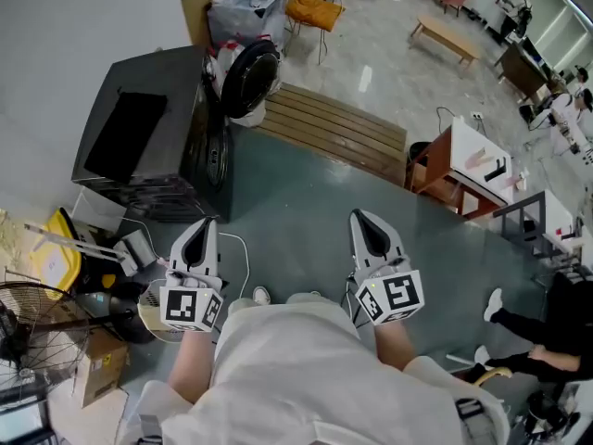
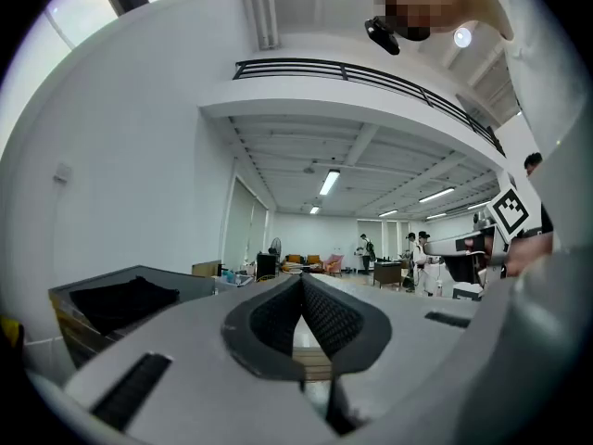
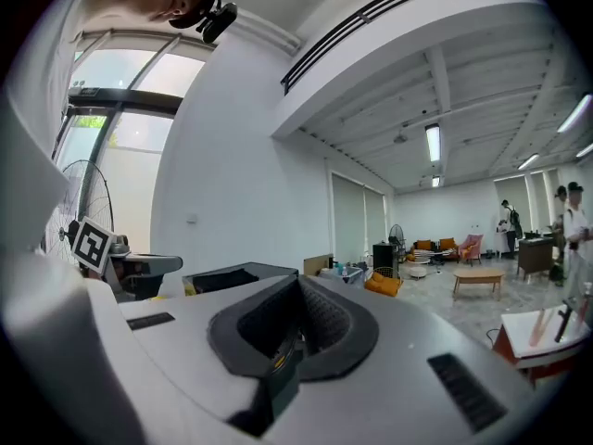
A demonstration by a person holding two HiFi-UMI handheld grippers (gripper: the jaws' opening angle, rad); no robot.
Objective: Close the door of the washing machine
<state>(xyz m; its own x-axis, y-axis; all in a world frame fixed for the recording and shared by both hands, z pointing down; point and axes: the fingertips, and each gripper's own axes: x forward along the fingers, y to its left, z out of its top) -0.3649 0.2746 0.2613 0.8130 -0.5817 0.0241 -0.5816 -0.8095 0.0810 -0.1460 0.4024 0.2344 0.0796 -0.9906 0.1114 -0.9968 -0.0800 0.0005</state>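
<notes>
Person is standing with both forearms sticking straight out, left gripper [image 1: 205,222] and right gripper [image 1: 362,219] pointing forward and roughly level, side by side over the grey floor [image 1: 296,202]. Both sets of tongs are pressed together with nothing pinched between them.

The washing machine [image 1: 139,128] is sitting ahead and off to the left, well apart from both grippers, with its round door [image 1: 250,77] hanging open on the far side.

The white shirt [image 1: 306,369] is covering the elbows. The drum opening isn't showing from this angle, and in both gripper views the jaws are blocking most of the machine.
</notes>
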